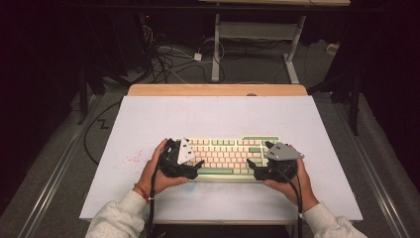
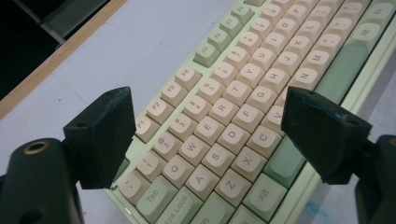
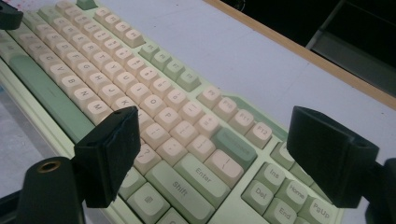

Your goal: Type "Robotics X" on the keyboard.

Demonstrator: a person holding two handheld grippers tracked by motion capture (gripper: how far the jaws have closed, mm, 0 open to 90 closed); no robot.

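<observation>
A pale green keyboard (image 1: 225, 156) with cream and green keys lies on the white table top (image 1: 218, 114), near its front. My left gripper (image 1: 190, 158) hovers over the keyboard's left end, jaws wide apart. In the left gripper view the open left gripper (image 2: 210, 107) frames the keyboard (image 2: 233, 84) from the F-key row to the front edge, nothing clamped. My right gripper (image 1: 258, 154) sits at the keyboard's right end. In the right gripper view the right gripper (image 3: 217, 121) is open above the Enter and Shift area of the keyboard (image 3: 140, 93).
A wooden strip (image 1: 218, 89) runs along the table's far edge. Faint red specks (image 1: 130, 159) mark the surface left of the keyboard. Beyond the table are the legs of another desk (image 1: 216, 49) and loose cables (image 1: 168, 62) on the floor.
</observation>
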